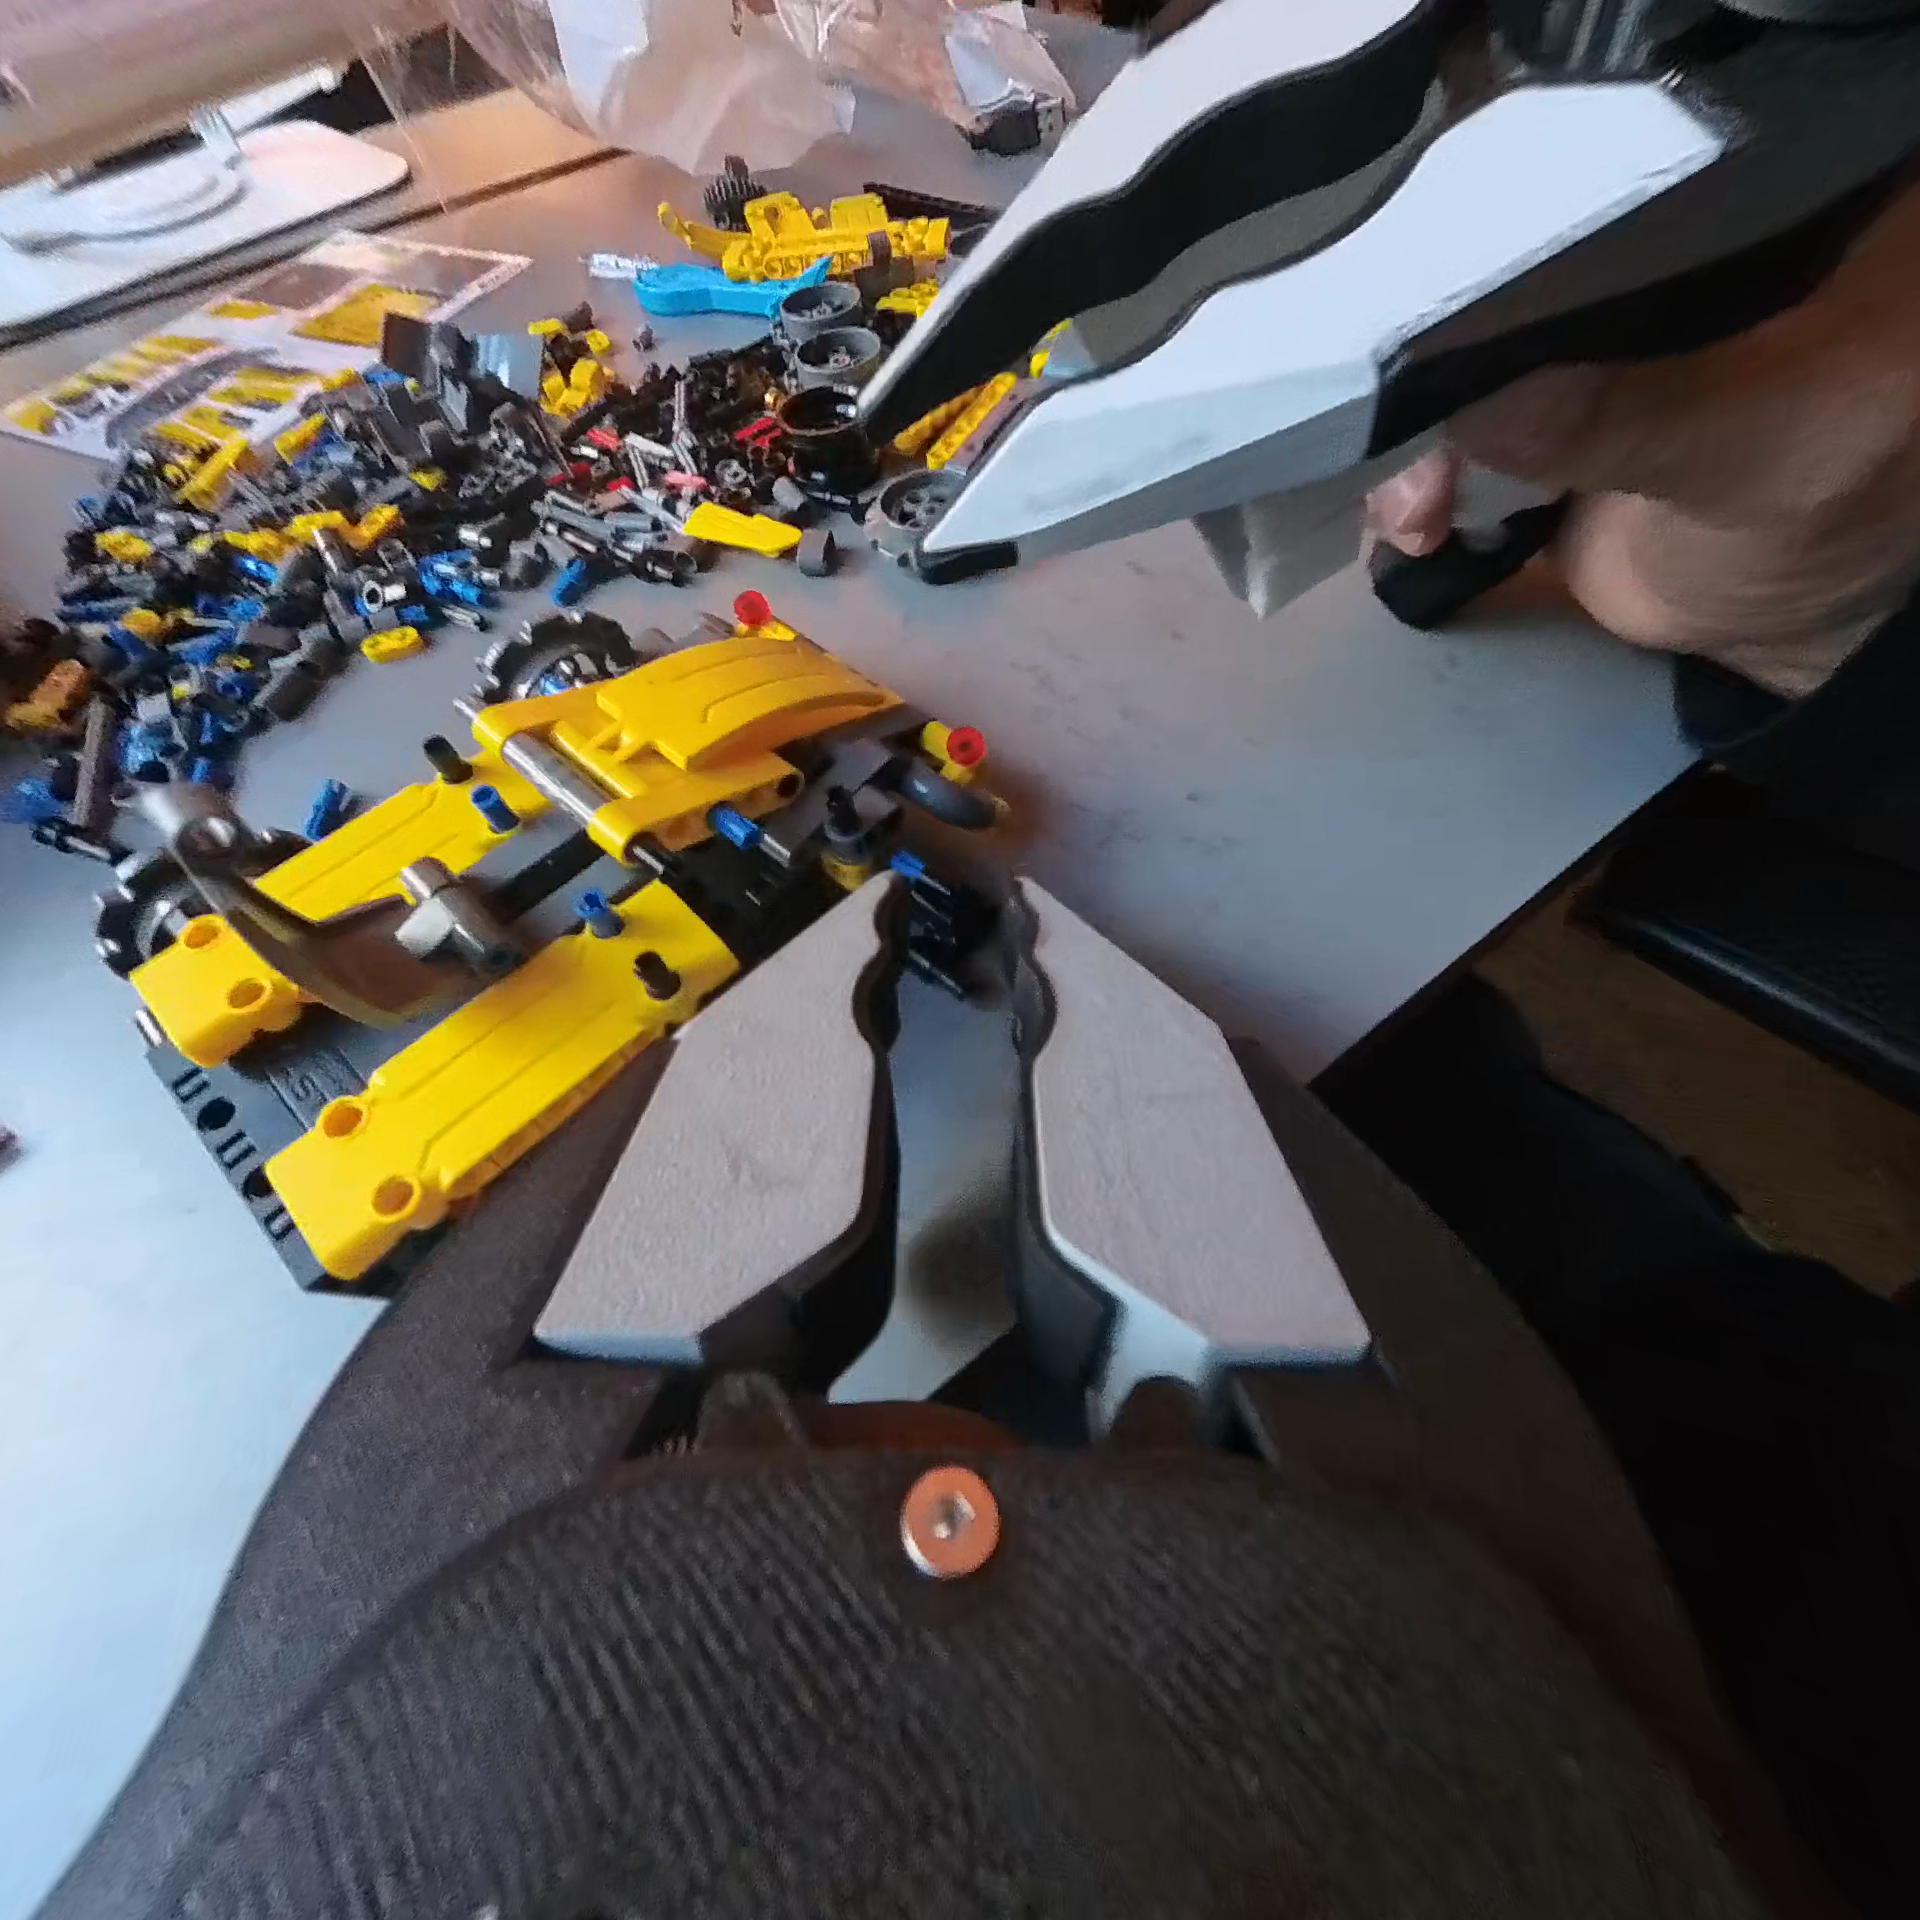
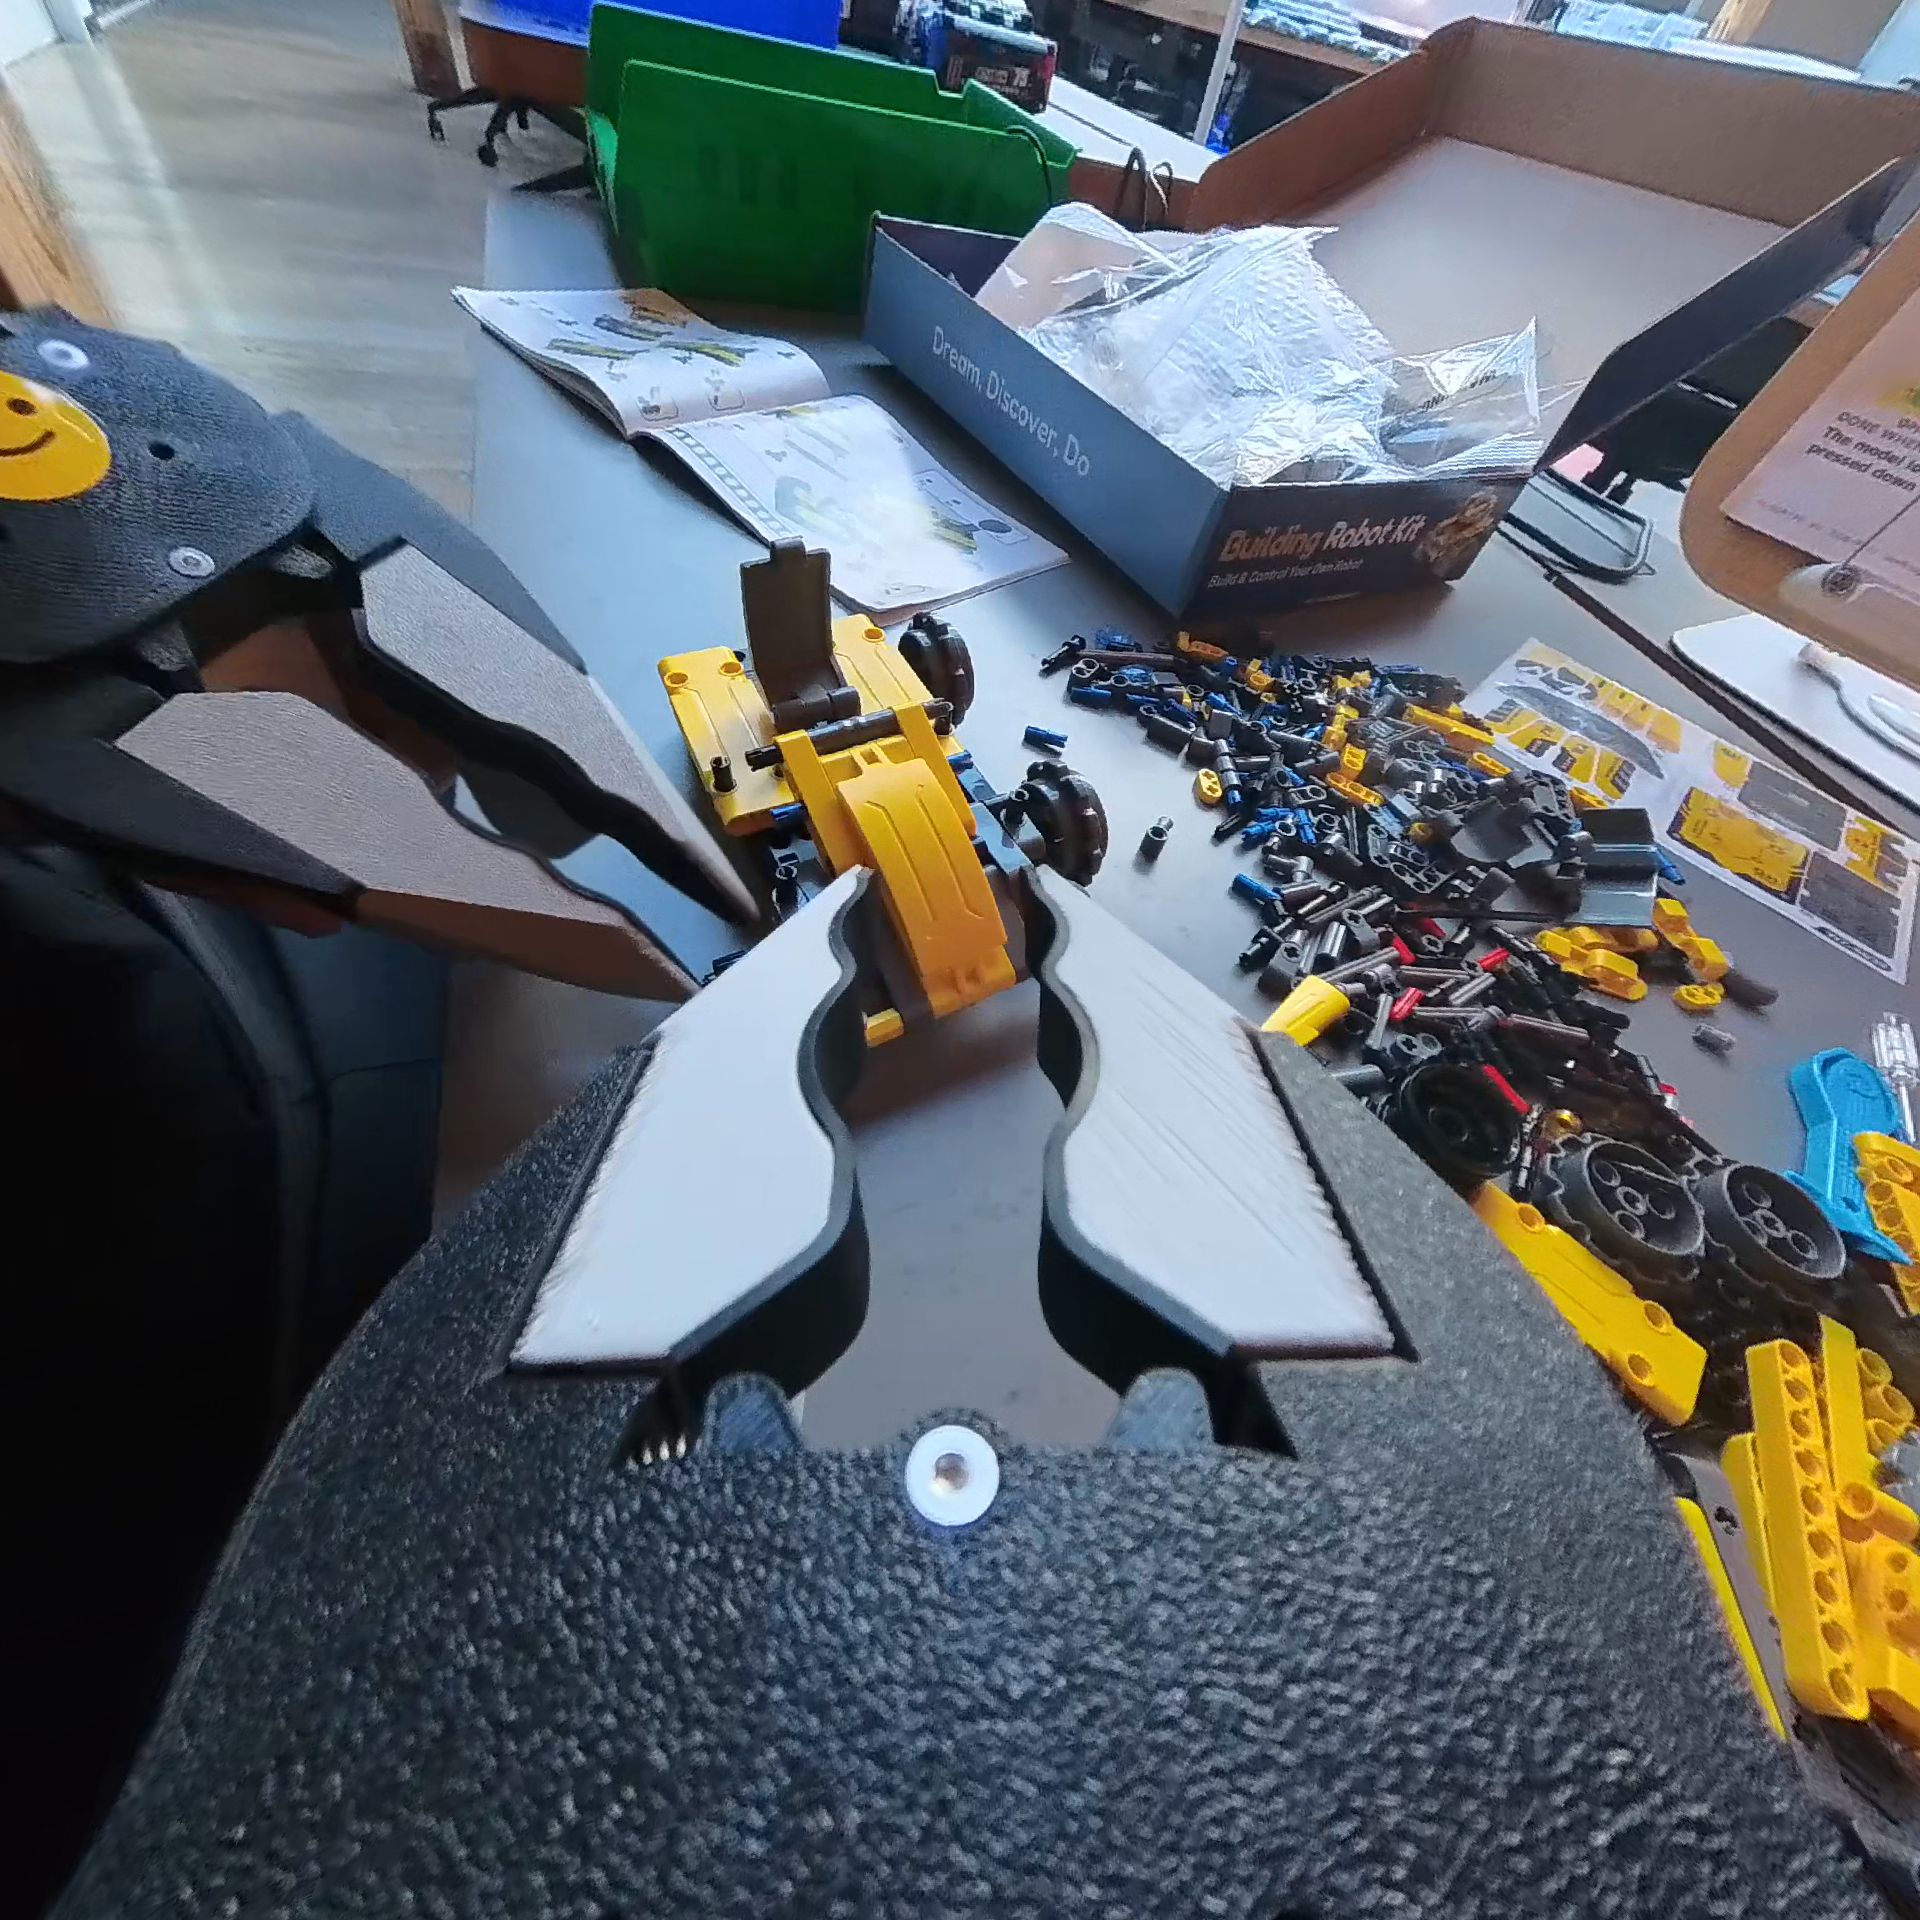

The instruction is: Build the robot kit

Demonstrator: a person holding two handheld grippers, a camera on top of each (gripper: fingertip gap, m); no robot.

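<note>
Left gripper point(image 1: 951, 899): jaws spread, nothing between them; fingertips at the near corner of the yellow toy vehicle point(image 1: 540, 894), beside its black and blue pins, contact not clear.

Right gripper point(image 2: 945, 883): jaws spread, tips on either side of the vehicle's curved yellow panel point(image 2: 930, 883), not visibly pressing it. Same gripper seen from the left wrist view up and to the right, held in a hand point(image 1: 1683, 499), tips above the loose parts.

Yellow toy vehicle: partly built, resting on the grey table point(image 1: 1195, 665) near its front edge; black toothed wheels point(image 2: 1070, 821) on its sides, a dark grey seat piece point(image 2: 784, 623) standing upright at the far end, two red studs point(image 1: 750, 608) at the corners.

Pile of small parts point(image 2: 1455, 831): black, blue, yellow and red pieces spread on the table just beyond and to the side of the vehicle; black tyres point(image 2: 1662, 1205) and long yellow beams point(image 2: 1797, 1538) near the right gripper; a blue tool point(image 2: 1834, 1143) beside them.

Open booklet point(image 2: 769, 447): flat on the table behind the vehicle. Sheet of yellow and black stickers point(image 2: 1725, 800): beside the pile. Blue cardboard box point(image 2: 1143, 457): behind the pile, holding crumpled clear plastic bags point(image 2: 1247, 332). Green bin point(image 2: 810, 197): farther back.
</note>
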